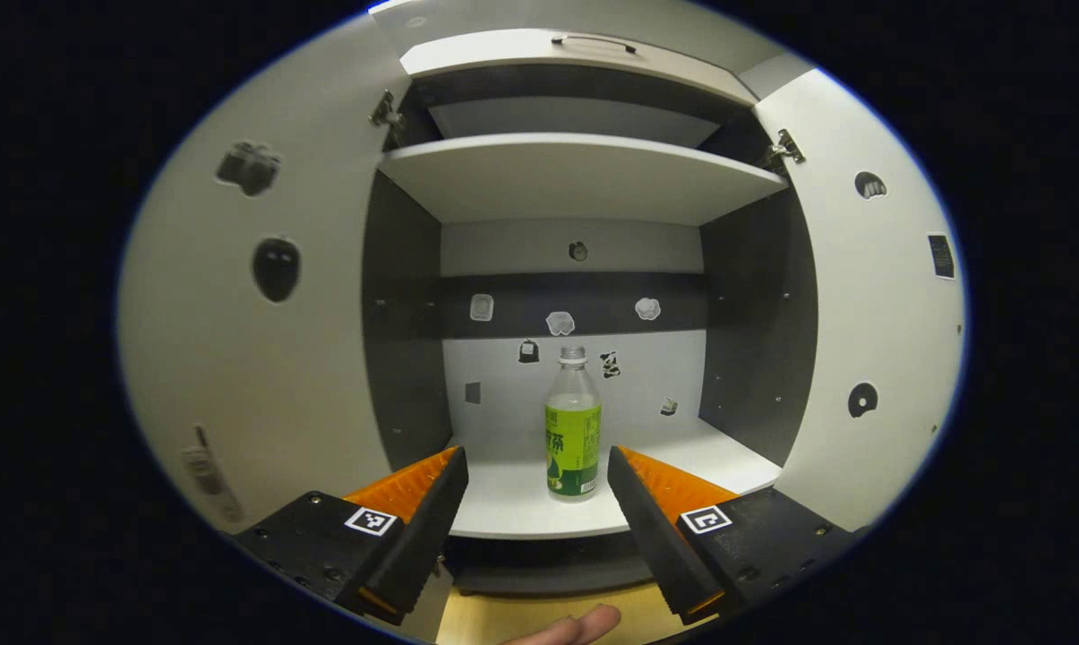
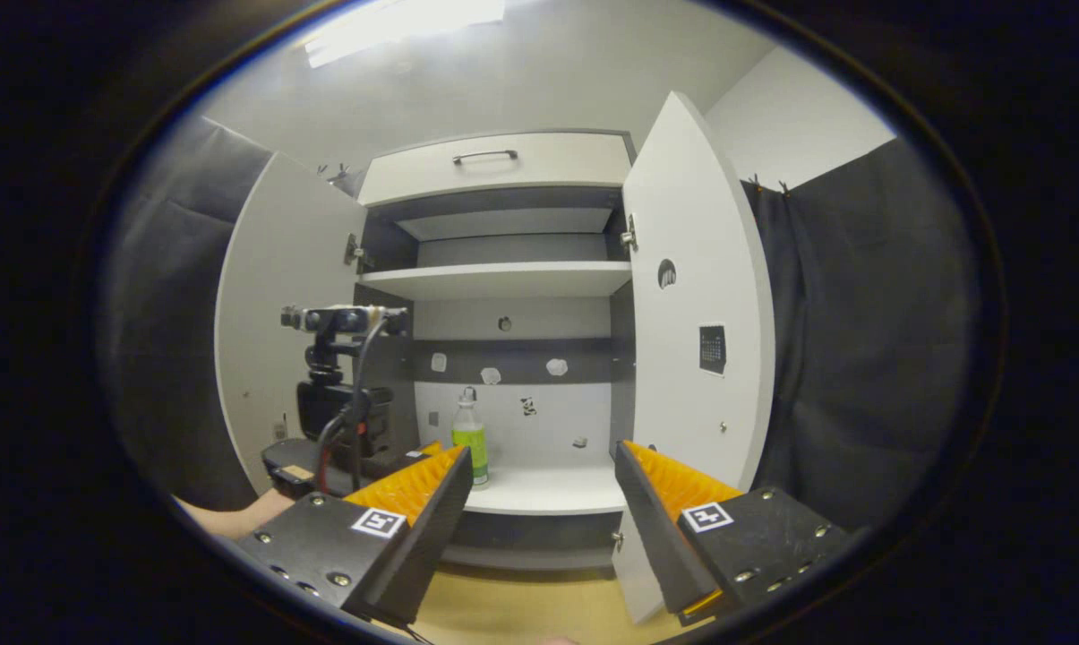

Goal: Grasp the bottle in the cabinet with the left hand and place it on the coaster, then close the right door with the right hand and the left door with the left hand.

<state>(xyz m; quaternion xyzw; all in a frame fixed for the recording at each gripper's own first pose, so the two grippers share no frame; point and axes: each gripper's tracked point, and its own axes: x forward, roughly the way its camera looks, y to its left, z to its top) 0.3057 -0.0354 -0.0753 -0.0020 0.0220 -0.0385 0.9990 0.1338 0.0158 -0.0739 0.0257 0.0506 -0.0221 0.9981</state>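
Note:
A clear bottle (image 1: 573, 425) with a green label and a pale cap stands upright on the cabinet's lower shelf (image 1: 512, 502). My left gripper (image 1: 537, 488) is open in front of the shelf edge, the bottle seen between its fingers but farther in, untouched. In the right gripper view the bottle (image 2: 470, 441) stands at the shelf's left side, and the left gripper (image 2: 342, 448) with its camera mount reaches toward it. My right gripper (image 2: 543, 488) is open and holds nothing, back from the cabinet. Both doors, the left door (image 2: 279, 296) and the right door (image 2: 696, 305), stand wide open.
An upper shelf (image 1: 584, 175) spans the cabinet above the bottle, with a handled drawer front (image 2: 494, 166) on top. Small stickers dot the back wall and door insides. A wooden tabletop (image 2: 539, 609) lies below the cabinet. A fingertip (image 1: 584, 625) shows at the bottom edge.

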